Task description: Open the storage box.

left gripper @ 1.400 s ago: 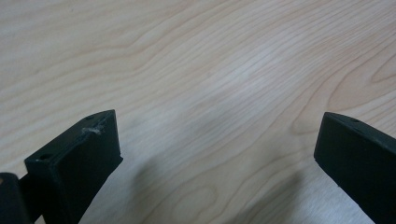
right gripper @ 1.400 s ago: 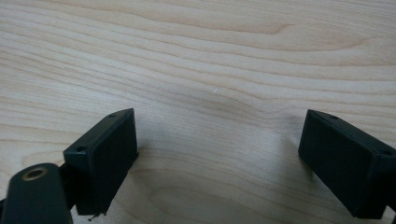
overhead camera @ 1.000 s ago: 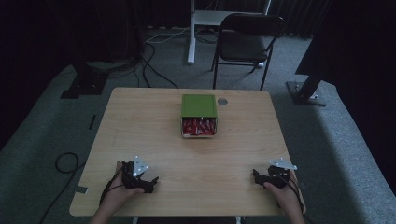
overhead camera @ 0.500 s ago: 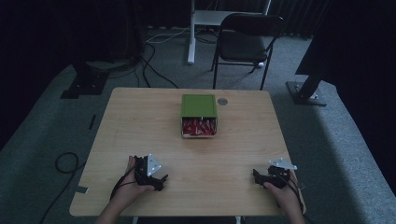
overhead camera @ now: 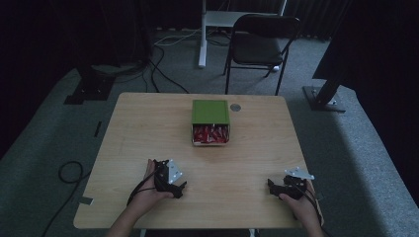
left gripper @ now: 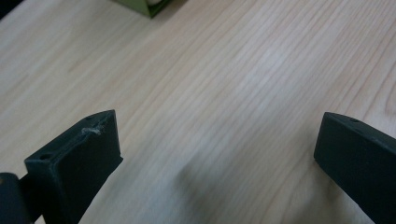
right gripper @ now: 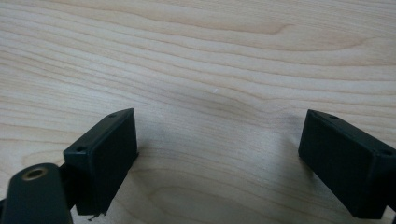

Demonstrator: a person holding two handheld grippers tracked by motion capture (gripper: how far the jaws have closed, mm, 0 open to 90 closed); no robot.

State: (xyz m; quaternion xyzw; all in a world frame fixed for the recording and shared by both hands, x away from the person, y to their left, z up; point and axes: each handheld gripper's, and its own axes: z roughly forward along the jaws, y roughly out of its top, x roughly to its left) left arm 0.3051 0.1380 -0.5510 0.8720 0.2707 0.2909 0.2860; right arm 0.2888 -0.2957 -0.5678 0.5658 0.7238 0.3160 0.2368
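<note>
Writing on the red packets (overhead camera: pixel 211 135) in the green box (overhead camera: pixel 210 112) is unreadable; both grippers' jaws stand apart over bare desk (overhead camera: pixel 138 128).

Overhead view; two close tabletop (overhead camera: pixel 148 128) views

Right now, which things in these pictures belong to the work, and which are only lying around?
Belong to the work:
green box with red packets
left gripper, open
right gripper, open

Only lying around:
small grey disc on the table
folding chair
floor cables
</note>
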